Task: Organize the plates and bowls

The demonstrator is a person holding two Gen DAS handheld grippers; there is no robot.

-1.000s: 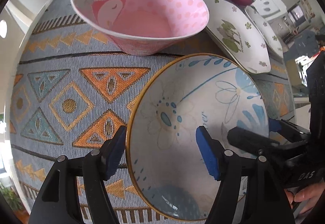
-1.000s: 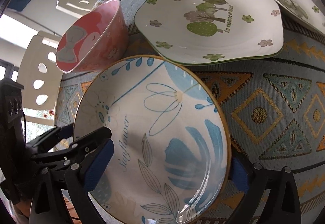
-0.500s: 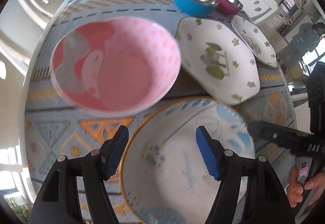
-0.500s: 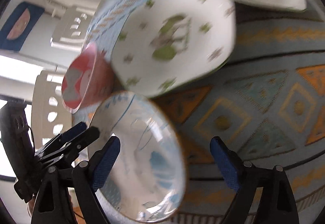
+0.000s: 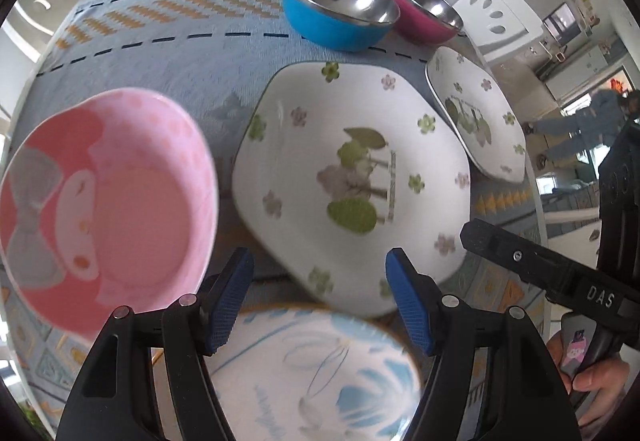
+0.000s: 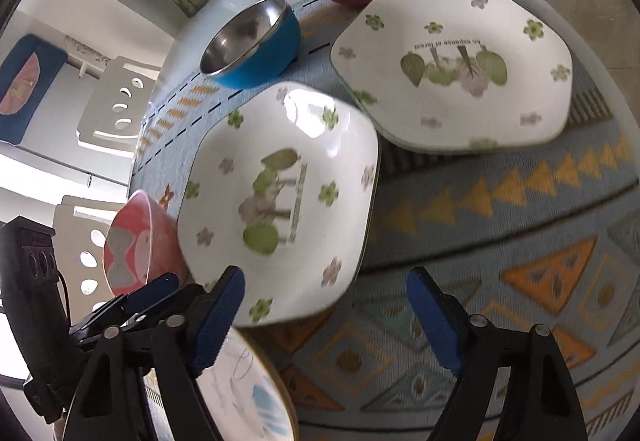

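Left wrist view: left gripper fingers spread, empty; blue-flower plate beneath them, pink bowl to their left, forest-print plate ahead.

Right wrist view: right gripper fingers closing, nothing between; forest-print plate ahead, patterned tablecloth beneath.

Motion blurs the pink bowl and nearer white plate; the blue-flowered plate runs off the bottom edge.
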